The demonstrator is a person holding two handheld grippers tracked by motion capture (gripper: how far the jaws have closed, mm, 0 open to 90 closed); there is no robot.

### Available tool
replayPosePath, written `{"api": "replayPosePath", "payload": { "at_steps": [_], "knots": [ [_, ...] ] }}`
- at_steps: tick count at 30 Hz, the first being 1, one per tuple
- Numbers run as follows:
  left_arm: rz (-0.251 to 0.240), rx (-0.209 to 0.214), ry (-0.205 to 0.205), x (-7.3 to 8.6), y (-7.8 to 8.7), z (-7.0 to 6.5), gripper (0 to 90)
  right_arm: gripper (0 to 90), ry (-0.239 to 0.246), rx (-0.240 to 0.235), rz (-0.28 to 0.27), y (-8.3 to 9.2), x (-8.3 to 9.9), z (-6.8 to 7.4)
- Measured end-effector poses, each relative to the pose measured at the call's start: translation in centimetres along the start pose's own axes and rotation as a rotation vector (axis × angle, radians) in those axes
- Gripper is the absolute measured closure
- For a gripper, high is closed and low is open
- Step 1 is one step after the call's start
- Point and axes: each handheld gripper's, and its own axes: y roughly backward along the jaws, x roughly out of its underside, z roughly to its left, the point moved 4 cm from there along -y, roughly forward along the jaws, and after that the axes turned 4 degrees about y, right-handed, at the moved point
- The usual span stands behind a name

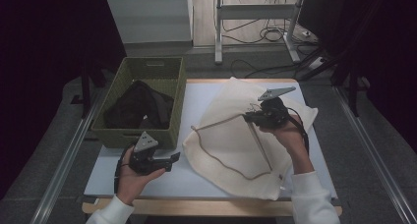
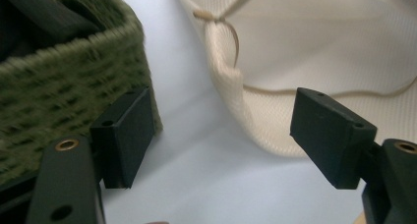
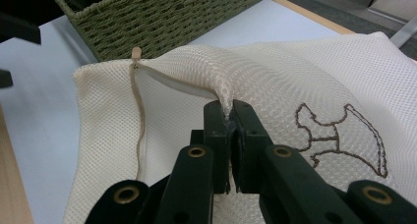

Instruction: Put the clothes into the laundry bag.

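Observation:
A cream mesh bag (image 1: 236,135) lies spread on the white table (image 1: 196,98), a tan drawstring (image 1: 221,157) looping across it. My right gripper (image 1: 247,117) is shut on a pinched fold of the bag's mesh near its opening. In the right gripper view the fabric (image 3: 305,76) rises into the closed jaws of the right gripper (image 3: 227,108), and an embroidered figure (image 3: 344,135) shows to the right. My left gripper (image 1: 174,157) hangs open over the table in front of the basket, holding nothing. The left gripper (image 2: 221,130) faces the bag's corner (image 2: 319,47) from a short distance.
A green woven basket (image 1: 137,138) stands at the table's left, with dark clothing (image 1: 140,106) inside. It sits close beside my left gripper's left jaw, the basket wall (image 2: 59,86) just behind it. Metal rails run along both table sides; cables and a frame lie beyond the far edge.

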Motion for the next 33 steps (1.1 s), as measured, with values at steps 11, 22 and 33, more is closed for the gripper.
{"api": "replayPosePath", "payload": {
  "at_steps": [11,22,33],
  "knots": [
    [-0.028,-0.045,0.074,-3.8,1.3,2.3,22.5,85.8,-0.001,-0.007,0.001,-0.2,0.1,0.0],
    [0.009,-0.111,0.089,-7.2,0.4,4.5,20.1,85.8,-0.001,-0.012,0.005,-0.3,0.1,0.1],
    [0.048,-0.162,0.149,-8.8,-0.7,7.4,19.2,85.8,-0.005,-0.024,0.003,-0.4,0.2,0.0]
  ]
}}
